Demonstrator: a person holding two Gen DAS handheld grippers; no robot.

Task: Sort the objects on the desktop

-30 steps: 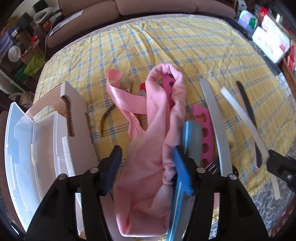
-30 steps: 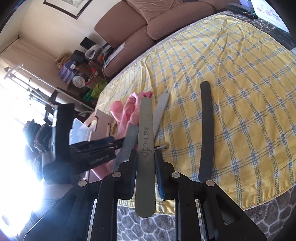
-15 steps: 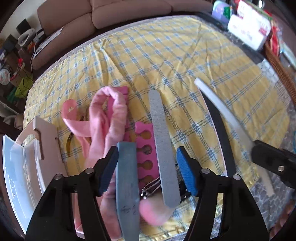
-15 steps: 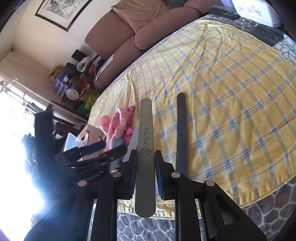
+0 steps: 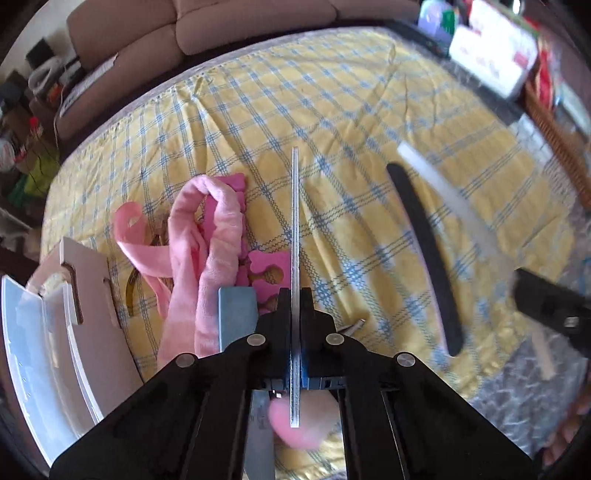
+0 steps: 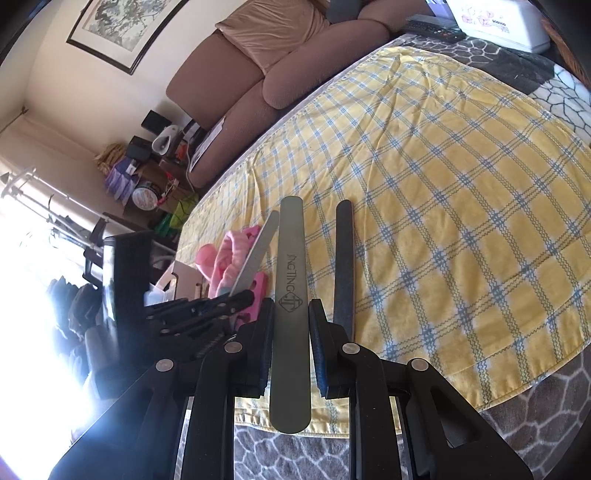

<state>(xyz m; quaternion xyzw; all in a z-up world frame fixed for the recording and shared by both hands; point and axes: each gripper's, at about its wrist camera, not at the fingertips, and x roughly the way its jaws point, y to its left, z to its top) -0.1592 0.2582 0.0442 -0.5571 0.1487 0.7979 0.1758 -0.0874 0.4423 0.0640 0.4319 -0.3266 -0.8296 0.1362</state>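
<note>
- L gripper (image 5: 295, 295): fingers pinched shut on a grey nail file (image 5: 295, 236), held on edge so only its thin side shows. Long axis runs straight fwd along the fingers, tip pointing away over the yellow plaid cloth (image 5: 332, 122); back end sticks out behind the fingers toward the camera.
- R gripper (image 6: 291, 314): fingers narrow, clamped on a glass nail file (image 6: 290, 295) w/ printed lettering, flat face up. Long axis also fwd along the fingers, rounded tip pointing out over the cloth, other end overhanging the cloth's near edge.
- Black nail file (image 5: 424, 258) lies flat on the cloth just right of the grey file, long axis roughly parallel, slightly angled; in R view it sits just right of the glass file.
- Left of the grey file: pink toe separator (image 5: 266, 269) and pink cloth strip (image 5: 207, 236) bunched together, touching; a blue-grey buffer block (image 5: 236, 314) right against the L gripper's left finger.
- Further left of the grey file: white foam insert (image 5: 92, 295) beside a clear plastic box (image 5: 26, 350), lid open.
- Small metal tool (image 5: 352, 325) pokes out just right of the L fingers; can't tell what it is.
- Sofa (image 5: 184, 29) beyond the cloth's far edge.
</note>
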